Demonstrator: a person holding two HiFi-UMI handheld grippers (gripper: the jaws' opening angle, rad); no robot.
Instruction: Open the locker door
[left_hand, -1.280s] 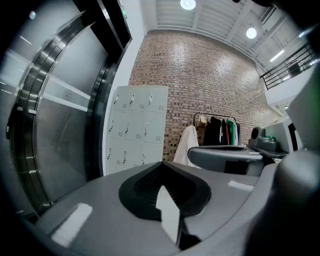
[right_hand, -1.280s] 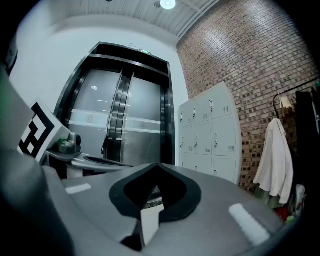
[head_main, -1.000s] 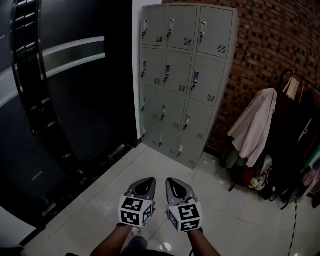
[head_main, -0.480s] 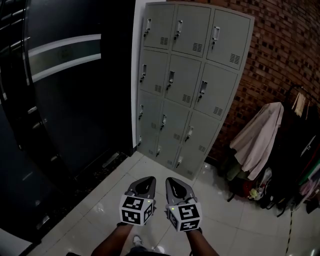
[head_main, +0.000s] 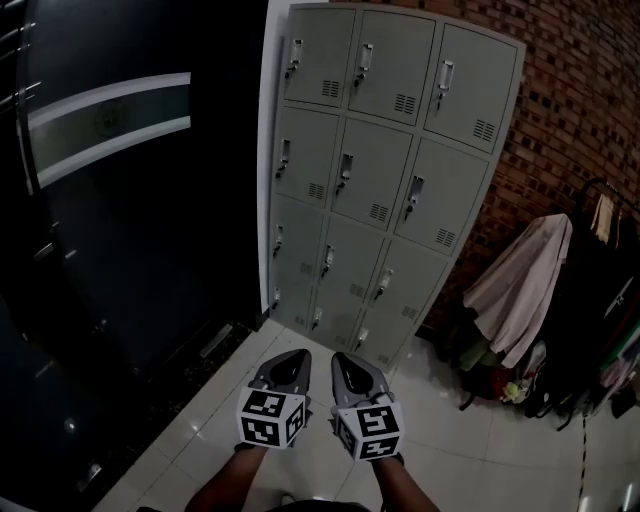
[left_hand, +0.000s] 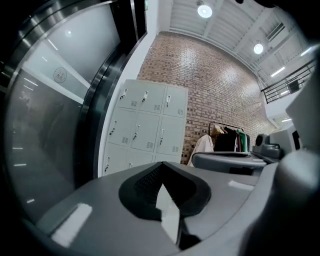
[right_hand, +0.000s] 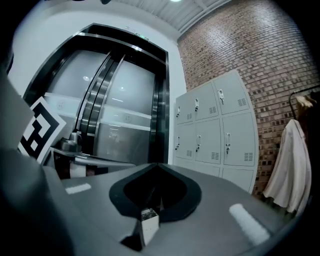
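Observation:
A grey metal locker bank (head_main: 380, 160) stands against the brick wall ahead, three columns wide, every door closed, each with a small handle (head_main: 347, 166) on its left side. It also shows in the left gripper view as the locker bank (left_hand: 145, 130) and in the right gripper view as the locker bank (right_hand: 215, 130). My left gripper (head_main: 290, 362) and right gripper (head_main: 345, 362) are held side by side low in the head view, well short of the lockers. Both are shut with nothing between the jaws.
A dark glass revolving door (head_main: 110, 200) fills the left. A clothes rack (head_main: 590, 290) with a pale coat (head_main: 515, 285) and dark garments stands right of the lockers against the brick wall (head_main: 570, 90). Glossy white floor tiles (head_main: 470, 440) lie below.
The view has moved closer to the lockers and tipped up; they now look larger and sit more central. Both grippers keep the same place in the frame, still shut.

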